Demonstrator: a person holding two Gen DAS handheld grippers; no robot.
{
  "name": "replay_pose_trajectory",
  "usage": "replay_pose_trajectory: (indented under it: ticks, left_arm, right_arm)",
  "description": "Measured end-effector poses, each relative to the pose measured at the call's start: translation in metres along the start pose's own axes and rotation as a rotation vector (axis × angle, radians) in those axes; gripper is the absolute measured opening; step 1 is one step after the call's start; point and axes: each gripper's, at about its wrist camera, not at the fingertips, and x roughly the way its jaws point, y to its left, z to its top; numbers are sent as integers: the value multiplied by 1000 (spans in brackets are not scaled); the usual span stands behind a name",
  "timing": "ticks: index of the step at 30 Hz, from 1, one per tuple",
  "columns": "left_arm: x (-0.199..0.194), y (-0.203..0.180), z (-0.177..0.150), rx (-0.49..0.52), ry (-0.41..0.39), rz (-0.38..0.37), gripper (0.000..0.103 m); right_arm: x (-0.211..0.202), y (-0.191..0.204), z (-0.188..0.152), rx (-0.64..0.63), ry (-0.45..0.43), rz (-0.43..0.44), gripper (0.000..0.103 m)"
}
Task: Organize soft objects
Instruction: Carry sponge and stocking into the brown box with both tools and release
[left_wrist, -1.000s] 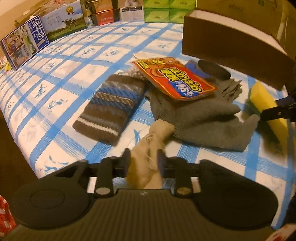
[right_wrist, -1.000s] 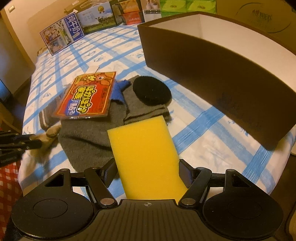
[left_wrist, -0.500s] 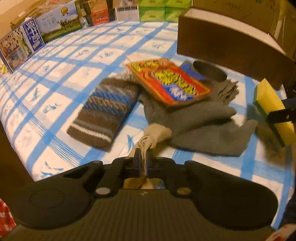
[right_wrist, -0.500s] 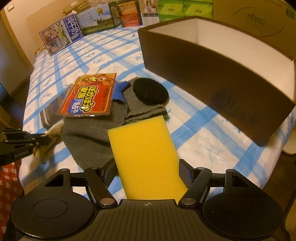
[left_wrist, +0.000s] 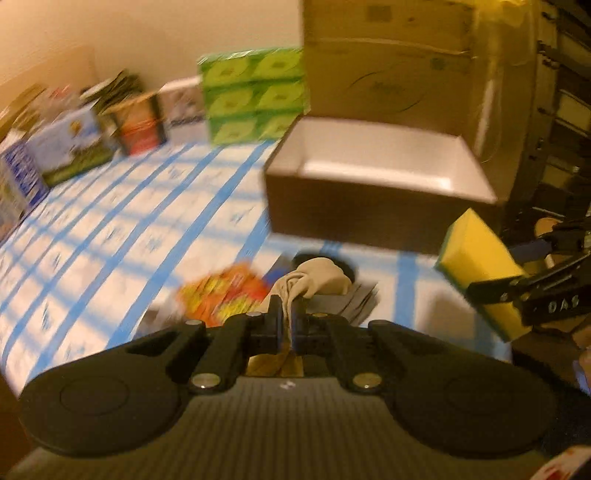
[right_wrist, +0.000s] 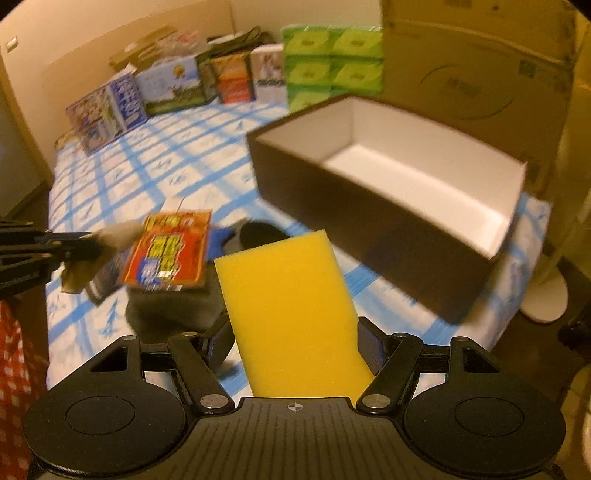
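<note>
Brown box (right_wrist: 373, 206) — empty, behind orange packet (right_wrist: 168, 254) and grey cloth (right_wrist: 173, 314).

A bed (right_wrist: 155, 173) covered in a white sheet with blue grid lines bears an open dark box (right_wrist: 369, 221), a row of cartons (right_wrist: 173, 88) along its far edge, and a heap of grey cloth (right_wrist: 166, 314).

Matte black left gripper (left_wrist: 287, 310), ribbed housing, round side discs, silver screws; right gripper (right_wrist: 293, 349) matches, with blue pads and a crosshair mark.
</note>
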Motion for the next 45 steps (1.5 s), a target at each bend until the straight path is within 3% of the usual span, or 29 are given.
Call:
replay_pose_trajectory:
  ticks: [10,20,27,40,43,45]
  left_arm:
    - [57,-43,103,94,-80,-109,5]
    - [139,-66,169,141,-31,-133,5]
    - [194,-72,179,146,59,-140,5]
    - [251,-79,171,184,188,-137,7]
    - [259,-80,168,190,208,-134,8]
    - [262,-80,168,181,220,-149,19]
  right_arm:
    - [-11,-37,55,41,-108,-96,70]
    - [27,-89,113,73,-109,-165,70]
    - [72,-117,129,121,-27,-195,70]
    - [122,-143,126,159,88,-216,70]
    - [127,-144,124,162,109,-216,70]
    - [131,-146,123,168,118,-218,70]
